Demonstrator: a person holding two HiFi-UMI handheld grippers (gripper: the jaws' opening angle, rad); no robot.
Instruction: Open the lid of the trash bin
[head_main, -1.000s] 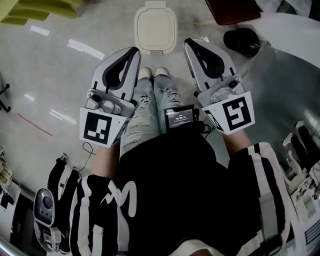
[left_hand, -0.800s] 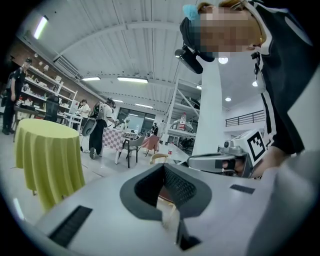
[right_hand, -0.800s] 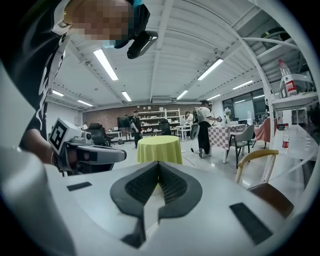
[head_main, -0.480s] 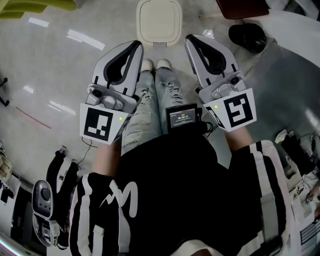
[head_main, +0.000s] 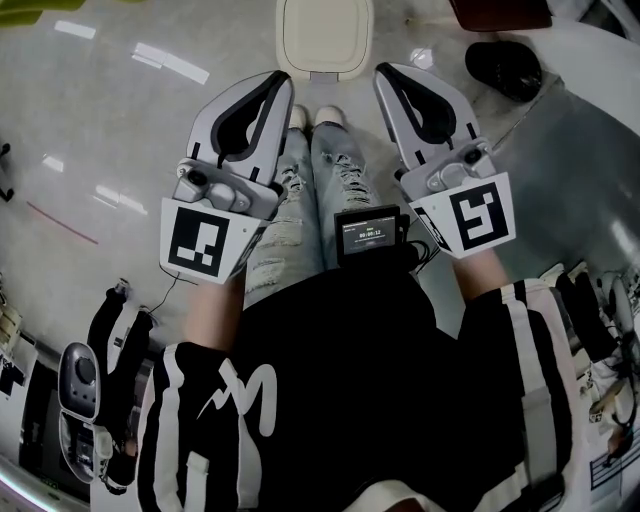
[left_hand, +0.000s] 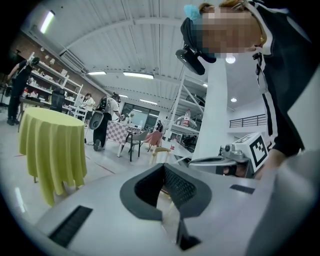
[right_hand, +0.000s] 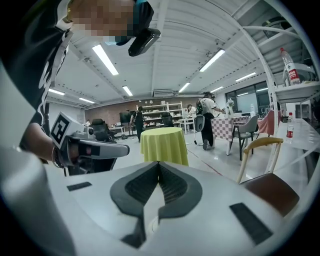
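Observation:
The trash bin (head_main: 323, 38) stands on the floor at the top of the head view, its cream lid down flat. Just in front of it are the person's two pale shoes (head_main: 312, 118). My left gripper (head_main: 277, 82) is held to the left of the legs, pointing toward the bin, its jaws shut on nothing. On the other side, my right gripper (head_main: 385, 73) mirrors it, jaws shut and empty. Both tips stop short of the bin. The bin is outside both gripper views, where each gripper (left_hand: 162, 169) (right_hand: 158, 166) points out into the hall.
A round grey table (head_main: 585, 150) curves in at the right, with a black object (head_main: 503, 62) on the floor beside it. A yellow-draped table (right_hand: 163, 145) and a wooden chair (right_hand: 265, 167) stand out in the hall. Several people are farther back.
The bin has slid toward the top of the head view and both grippers sit slightly higher in it. Their jaws have stayed shut.

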